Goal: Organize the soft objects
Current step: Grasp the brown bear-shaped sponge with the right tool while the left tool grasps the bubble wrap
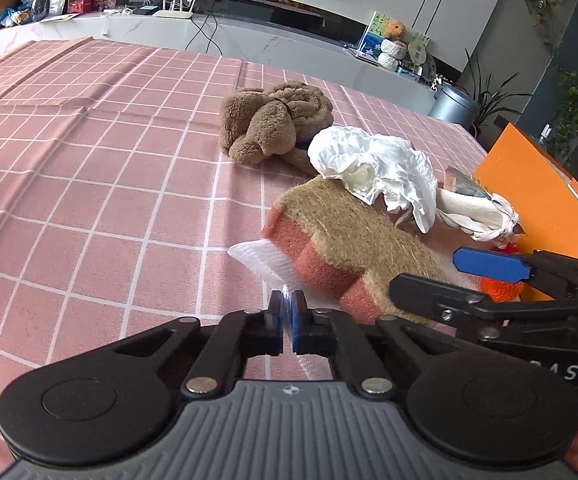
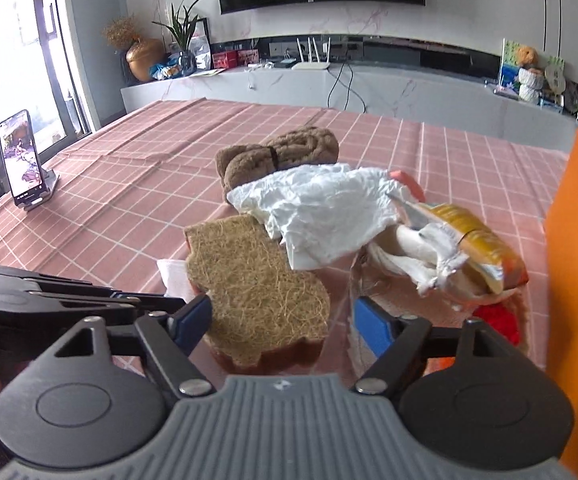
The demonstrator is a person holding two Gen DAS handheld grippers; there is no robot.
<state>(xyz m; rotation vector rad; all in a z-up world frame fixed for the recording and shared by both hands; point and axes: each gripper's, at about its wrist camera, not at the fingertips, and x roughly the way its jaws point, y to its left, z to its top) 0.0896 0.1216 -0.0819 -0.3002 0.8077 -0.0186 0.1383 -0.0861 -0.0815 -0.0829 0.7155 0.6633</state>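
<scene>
The left gripper (image 1: 288, 308) sits low over the pink checked tablecloth (image 1: 89, 168), its two blue-padded jaws pressed together on the near edge of a thin white mesh cloth (image 1: 263, 258). That cloth runs forward from the pads and disappears under a thick scouring sponge (image 1: 341, 240) with a coarse tan fibre top and a salmon-pink foam body, which lies just ahead and to the right of the left gripper.

The right gripper (image 2: 283, 318) comes in from the right side with its jaws spread wide apart, one pad on either side of the sponge's near end; whether either pad touches the foam is hard to tell. In its own view the sponge (image 2: 257, 284) fills the gap straight ahead.

Past the sponge a crumpled white paper tissue (image 1: 373, 160) rests partly on its far edge. To the right of that lies a bundle of off-white rag (image 1: 473, 212) against a yellow and silver foil packet (image 2: 477, 244), with something red and knitted (image 2: 497, 320) showing beneath. Farther out, beyond the tissue, is a brown fleecy plush toy (image 1: 273, 120), bunched up. An orange board (image 1: 537, 192) stands at the far right edge of the table. Off to the left of the right gripper, well apart from the pile, a smartphone (image 2: 21, 156) is propped on a stand.
</scene>
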